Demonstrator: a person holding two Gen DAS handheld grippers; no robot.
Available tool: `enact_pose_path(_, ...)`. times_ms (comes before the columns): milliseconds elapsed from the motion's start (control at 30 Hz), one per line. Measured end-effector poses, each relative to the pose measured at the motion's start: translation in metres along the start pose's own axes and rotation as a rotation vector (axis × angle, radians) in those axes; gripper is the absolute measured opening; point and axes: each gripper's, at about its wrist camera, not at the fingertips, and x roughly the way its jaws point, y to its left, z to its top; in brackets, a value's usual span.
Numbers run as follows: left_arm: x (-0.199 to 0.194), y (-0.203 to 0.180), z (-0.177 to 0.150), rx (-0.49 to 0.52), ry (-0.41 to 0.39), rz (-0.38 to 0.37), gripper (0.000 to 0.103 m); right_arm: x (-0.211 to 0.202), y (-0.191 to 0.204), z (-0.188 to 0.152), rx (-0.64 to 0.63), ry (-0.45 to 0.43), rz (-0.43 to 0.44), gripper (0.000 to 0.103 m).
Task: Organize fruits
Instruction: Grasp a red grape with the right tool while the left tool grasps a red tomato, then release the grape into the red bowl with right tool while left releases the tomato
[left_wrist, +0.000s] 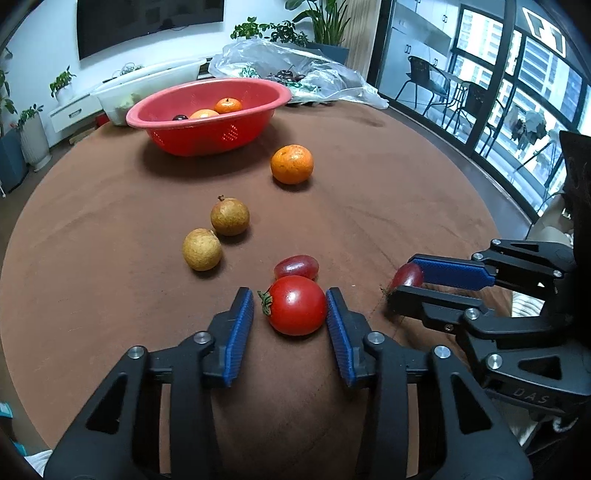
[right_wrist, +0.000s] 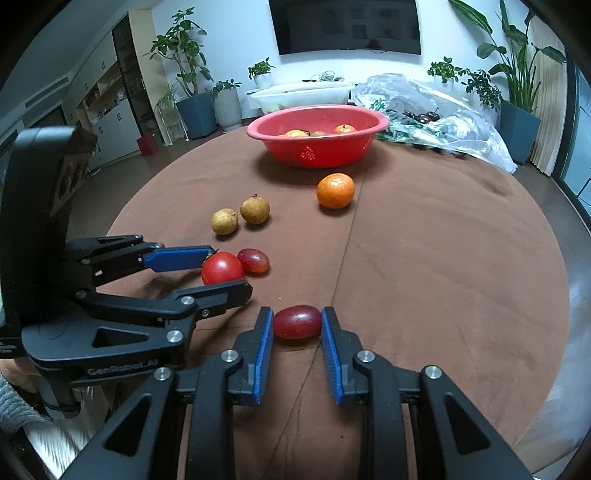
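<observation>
A red tomato (left_wrist: 294, 306) sits on the brown tablecloth between the blue pads of my left gripper (left_wrist: 290, 295), which press on both of its sides. My right gripper (right_wrist: 297, 314) is shut on a dark red grape (right_wrist: 297, 322) that rests low on the cloth. In the right wrist view the left gripper (right_wrist: 229, 271) reaches in from the left around the tomato (right_wrist: 221, 267). A second grape (left_wrist: 296, 266) lies just behind the tomato. Two brown longans (left_wrist: 229, 216) and an orange (left_wrist: 291, 164) lie farther out. The red basket (left_wrist: 207, 136) at the back holds oranges and a dark fruit.
A crumpled clear plastic bag (right_wrist: 443, 110) with dark cherries lies behind the basket on the right. A white tub (right_wrist: 303, 94) stands beyond the round table's far edge (right_wrist: 535, 229). Potted plants, a wall screen and windows surround the room.
</observation>
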Motion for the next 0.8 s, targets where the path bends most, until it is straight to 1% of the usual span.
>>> enact_pose_path(100, 0.0, -0.001, -0.001, 0.01, -0.001, 0.0, 0.035, 0.0, -0.001, 0.0, 0.005, -0.001, 0.001, 0.029)
enact_pose_path(133, 0.0, -0.002, -0.001, 0.012, -0.002, -0.007, 0.031, 0.0, -0.001, 0.0, 0.007, 0.0, 0.002, 0.029)
enact_pose_path(400, -0.008, 0.006, -0.002, -0.01, -0.009, -0.007, 0.031, 0.0, -0.004, 0.001, 0.022, -0.003, 0.017, 0.029)
enact_pose_path(800, -0.024, 0.018, 0.002, -0.054, -0.041, -0.034, 0.031, -0.004, -0.011, 0.004, 0.074, -0.018, 0.061, 0.029)
